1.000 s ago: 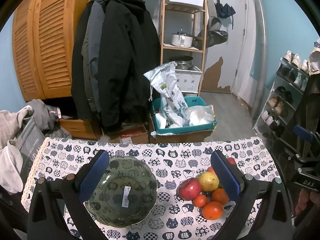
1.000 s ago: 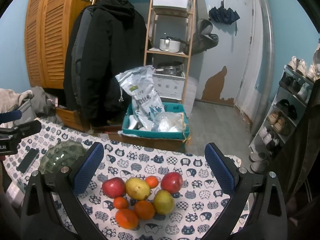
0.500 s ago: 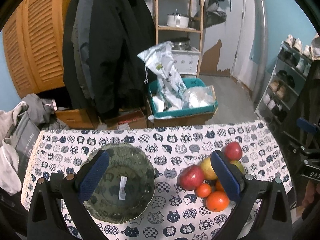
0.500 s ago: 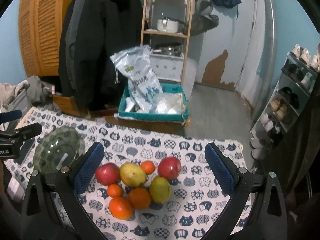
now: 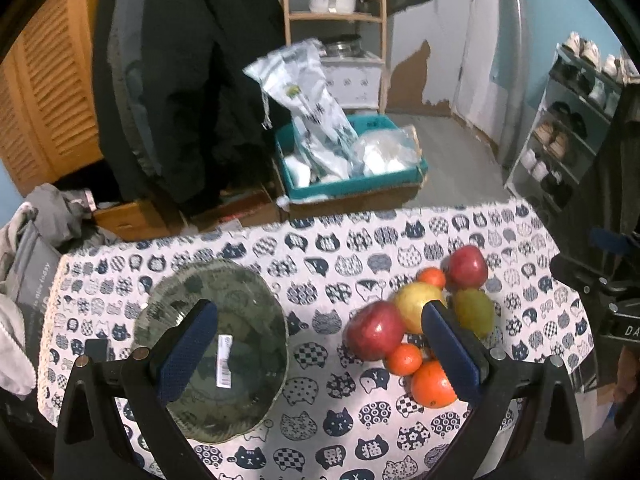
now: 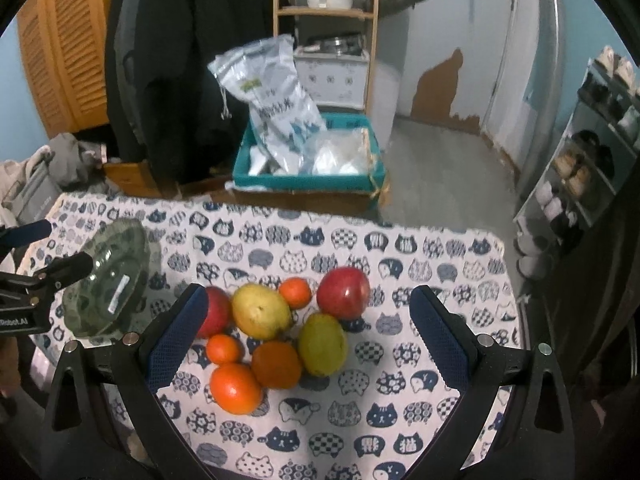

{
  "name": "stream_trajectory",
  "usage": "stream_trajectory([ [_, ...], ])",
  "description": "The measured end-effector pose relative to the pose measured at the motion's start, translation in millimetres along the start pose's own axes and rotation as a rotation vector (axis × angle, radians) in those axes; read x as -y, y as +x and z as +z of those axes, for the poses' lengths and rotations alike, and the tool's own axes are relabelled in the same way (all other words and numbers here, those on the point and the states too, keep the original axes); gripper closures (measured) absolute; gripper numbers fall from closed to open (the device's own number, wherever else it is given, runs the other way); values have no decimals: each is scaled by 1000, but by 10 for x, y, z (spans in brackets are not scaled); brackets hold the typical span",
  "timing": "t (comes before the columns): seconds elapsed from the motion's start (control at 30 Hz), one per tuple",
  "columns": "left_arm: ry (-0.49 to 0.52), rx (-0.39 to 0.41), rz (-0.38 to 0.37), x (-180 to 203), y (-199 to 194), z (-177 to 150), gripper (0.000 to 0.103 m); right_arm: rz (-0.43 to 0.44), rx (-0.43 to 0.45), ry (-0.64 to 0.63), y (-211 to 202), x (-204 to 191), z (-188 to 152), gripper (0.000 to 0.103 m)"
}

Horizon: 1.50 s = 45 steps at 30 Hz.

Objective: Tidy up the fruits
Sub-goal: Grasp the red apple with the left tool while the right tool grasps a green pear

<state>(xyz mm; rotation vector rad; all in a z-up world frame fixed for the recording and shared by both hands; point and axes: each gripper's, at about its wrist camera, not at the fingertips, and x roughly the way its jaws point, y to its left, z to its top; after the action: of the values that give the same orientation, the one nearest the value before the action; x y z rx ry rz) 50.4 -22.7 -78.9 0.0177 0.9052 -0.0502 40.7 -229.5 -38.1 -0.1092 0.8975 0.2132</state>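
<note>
- Left hand-held gripper [image 5: 316, 342]: jaws wide, nothing between them, hanging over the desk [image 5: 332, 248] between bowl and fruit.
- Right hand-held gripper [image 6: 306, 330]: jaws wide, empty, above the fruit pile.
- Bowl [image 5: 212, 364]: green glass, white label inside, empty, on the desk's left part.
- Fruit, one tight cluster right of the bowl, apart from it: two apples [image 6: 344, 292], two pears [image 6: 260, 310], five oranges [image 6: 236, 388], most touching a neighbour.
- Cat-print cloth covers the desk.

black coats [image 5: 188, 80] hanging | teal crate [image 6: 308, 164] with bags | shoe rack [image 5: 572, 128] right
</note>
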Motion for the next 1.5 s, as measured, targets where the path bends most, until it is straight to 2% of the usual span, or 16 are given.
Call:
stream_trajectory([
  [0.3, 11, -139, -25, 142, 557, -74, 1, -22, -172, 17, 630, 134, -198, 4],
  [0.47, 14, -188, -25, 203, 839, -106, 1, -2, -257, 51, 926, 239, -272, 4],
  [0.83, 48, -286, -38, 350, 1319, -205, 1, -19, -413, 75, 1622, 340, -528, 4],
  [0.97, 59, -316, -54, 392, 1448, -227, 1, 6, -448, 105, 1765, 392, -604, 10],
  [1.2, 36, -371, -83, 409, 1667, -271, 1, 50, -471, 157, 1942, 427, -652, 14],
  [1.3, 45, -390, -100, 437, 1762, -287, 4, 66, -482, 166, 1997, 408, -657, 20],
  [1.43, 49, -430, -135, 473, 1876, -328, 13, 90, -493, 180, 2059, 408, -659, 24],
  [1.5, 49, -437, -149, 466, 1909, -347, 14, 104, -495, 190, 2069, 428, -662, 25],
])
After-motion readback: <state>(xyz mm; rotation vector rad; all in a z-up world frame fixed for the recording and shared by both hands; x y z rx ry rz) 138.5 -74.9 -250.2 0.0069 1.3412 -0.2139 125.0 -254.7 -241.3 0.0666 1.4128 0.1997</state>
